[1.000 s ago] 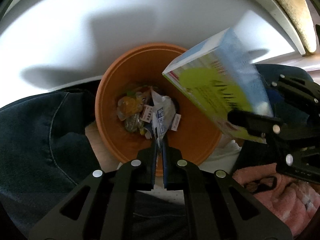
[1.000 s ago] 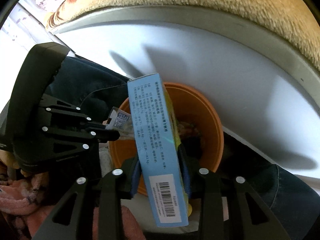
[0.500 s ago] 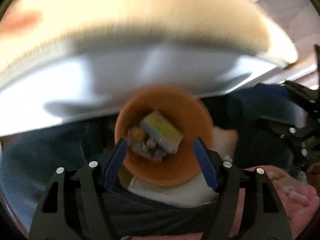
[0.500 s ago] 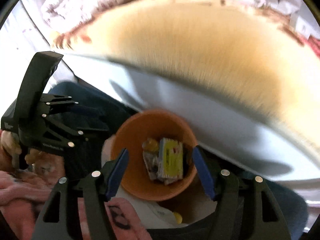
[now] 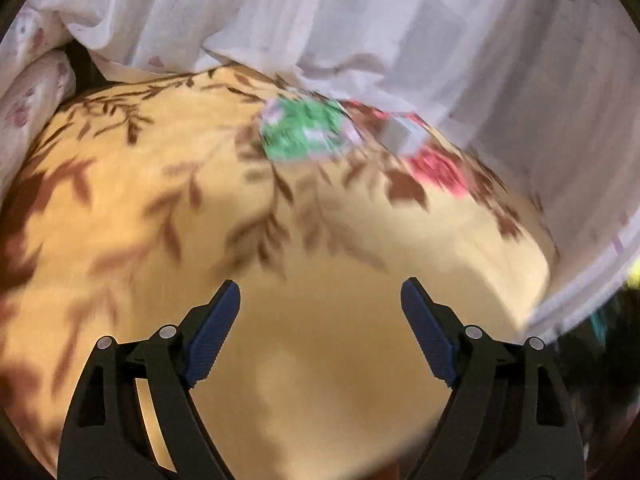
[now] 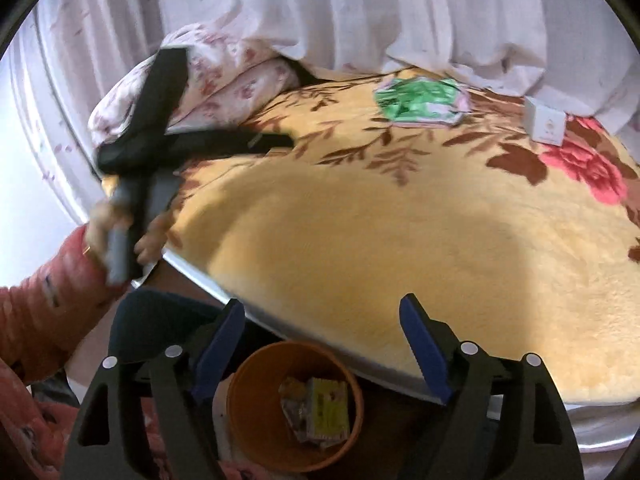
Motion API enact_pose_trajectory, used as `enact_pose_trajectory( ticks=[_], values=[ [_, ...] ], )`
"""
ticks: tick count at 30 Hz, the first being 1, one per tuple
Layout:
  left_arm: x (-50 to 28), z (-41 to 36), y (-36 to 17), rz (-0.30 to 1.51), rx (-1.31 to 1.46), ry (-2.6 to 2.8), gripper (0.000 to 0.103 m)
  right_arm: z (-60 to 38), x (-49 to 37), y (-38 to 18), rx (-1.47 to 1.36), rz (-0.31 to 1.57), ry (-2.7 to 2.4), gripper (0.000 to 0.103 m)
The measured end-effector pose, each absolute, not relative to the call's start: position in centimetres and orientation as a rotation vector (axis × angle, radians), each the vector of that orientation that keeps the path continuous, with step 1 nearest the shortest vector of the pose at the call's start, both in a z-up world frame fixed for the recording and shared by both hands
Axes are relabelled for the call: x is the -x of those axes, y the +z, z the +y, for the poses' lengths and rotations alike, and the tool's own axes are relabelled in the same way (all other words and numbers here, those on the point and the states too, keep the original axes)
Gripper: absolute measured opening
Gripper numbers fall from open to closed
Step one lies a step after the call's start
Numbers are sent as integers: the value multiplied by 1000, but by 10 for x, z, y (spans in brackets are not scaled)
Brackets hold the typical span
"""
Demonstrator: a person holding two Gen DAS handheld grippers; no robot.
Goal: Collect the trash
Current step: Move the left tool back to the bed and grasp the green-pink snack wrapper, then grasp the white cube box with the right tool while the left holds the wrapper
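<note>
Below the blanket (image 6: 400, 240) edge, bin (image 6: 248, 420) stands open.

No legible text in either view. Green wrapper (image 6: 420, 102) on yellow floral blanket (image 6: 400, 240): white print visible, too blurred to read. Small white box (image 6: 545, 125) near it: faint round mark on front, perhaps logo, not readable. Yellow-green box (image 6: 329, 414) inside orange bin (image 6: 248, 432): dark markings on face, too small to make out.
</note>
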State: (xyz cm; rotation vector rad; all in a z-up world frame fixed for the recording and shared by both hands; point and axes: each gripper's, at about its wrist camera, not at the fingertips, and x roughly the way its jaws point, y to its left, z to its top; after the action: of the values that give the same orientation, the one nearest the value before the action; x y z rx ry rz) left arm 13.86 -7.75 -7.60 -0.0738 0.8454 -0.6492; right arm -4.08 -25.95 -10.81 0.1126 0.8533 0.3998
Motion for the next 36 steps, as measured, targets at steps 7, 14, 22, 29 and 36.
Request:
enact_pose_trajectory(
  ticks=[7, 14, 22, 29, 36],
  values=[
    [-260, -132, -93, 878, 36, -547, 81, -283, 15, -102, -131, 849, 342, 78],
    [-325, -155, -110, 902, 93, -476, 44, -304, -11, -103, -142, 854, 296, 78],
    [-322, -148, -108, 877, 113, -495, 35, -321, -38, -90, -132, 803, 240, 78],
    [-294, -116, -81, 842, 168, -515, 33, -350, -61, -78, -135, 754, 124, 78],
    [-239, -72, -57, 790, 189, -536, 33, -383, -115, -72, -56, 693, -10, 83]
  ],
)
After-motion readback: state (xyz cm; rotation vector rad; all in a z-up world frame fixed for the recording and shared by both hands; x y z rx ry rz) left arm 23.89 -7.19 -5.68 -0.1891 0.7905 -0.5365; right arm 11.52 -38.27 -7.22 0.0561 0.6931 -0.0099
